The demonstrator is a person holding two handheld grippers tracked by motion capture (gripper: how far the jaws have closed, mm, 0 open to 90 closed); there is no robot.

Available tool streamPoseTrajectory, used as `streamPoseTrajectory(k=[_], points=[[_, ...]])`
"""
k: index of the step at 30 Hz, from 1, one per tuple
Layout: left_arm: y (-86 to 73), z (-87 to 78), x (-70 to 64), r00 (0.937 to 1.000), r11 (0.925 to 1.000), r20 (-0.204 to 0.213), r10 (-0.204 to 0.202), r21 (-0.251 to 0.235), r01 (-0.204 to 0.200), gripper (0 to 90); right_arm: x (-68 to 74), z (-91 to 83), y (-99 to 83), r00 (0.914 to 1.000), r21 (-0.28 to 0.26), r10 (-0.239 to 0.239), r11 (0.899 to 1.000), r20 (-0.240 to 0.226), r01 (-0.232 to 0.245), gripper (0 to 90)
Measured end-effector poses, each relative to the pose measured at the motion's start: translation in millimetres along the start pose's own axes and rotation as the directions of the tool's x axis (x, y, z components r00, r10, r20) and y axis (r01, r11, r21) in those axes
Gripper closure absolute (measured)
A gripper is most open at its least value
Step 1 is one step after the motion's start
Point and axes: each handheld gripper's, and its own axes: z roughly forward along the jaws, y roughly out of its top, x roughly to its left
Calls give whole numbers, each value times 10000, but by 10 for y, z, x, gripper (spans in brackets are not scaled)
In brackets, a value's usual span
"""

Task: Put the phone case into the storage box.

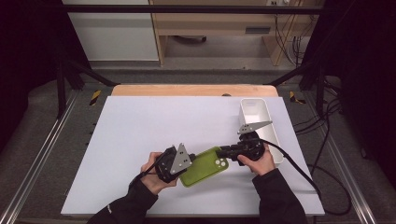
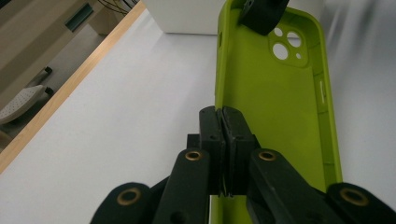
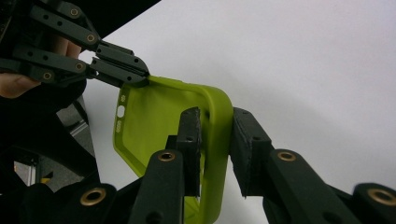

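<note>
Status: green case [image 1: 204,167] is held up between my two hand-held grippers, just off the tabletop [image 1: 140,140] as far as I can tell.

L hand-held gripper [image 2: 223,116]: jaws together, pinched on the case's side wall near its plain end. Wall runs straight away from the jaws, camera cutouts at the far end.

R hand-held gripper [image 3: 215,140]: jaws straddle the case rim at the cutout end, one pad inside, one outside. Inner pad looks to be touching; a small gap shows by the outer pad, so I can't tell whether the clamp is full. From the R gripper view the L jaws sit at the opposite end, up and to the left.

Progress (judgement): pickup done, two-point hold more or less set. Case is empty, inside face open, no phone in it. What's left prob. is moving it to the bin [image 1: 259,122], or flexing/turning it; not started, as the case lies between the grippers, not over the bin.

Containers: white bin lies just beyond the R hand-held gripper, on the side away from the L one. Visible interior looks bare; near end is hidden behind the gripper's grey plate. Nothing else on the tabletop near either gripper.
</note>
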Motion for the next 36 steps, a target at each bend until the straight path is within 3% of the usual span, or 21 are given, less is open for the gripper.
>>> streamPoseTrajectory(k=[17,28,36], points=[[-1,12,-14,10000,10000,58,-3,37,3,880,9,-32,3,10000,70,60,10000,17,-60,790],[-3,39,-21,9996,9998,234,-182,81,180,869,26,-58,10,9999,-27,94,10000,106,-93,796],[-18,56,-9,9976,9985,425,-551,-52,554,847,33,-72,10,9998,-80,26,10000,204,-24,797]])
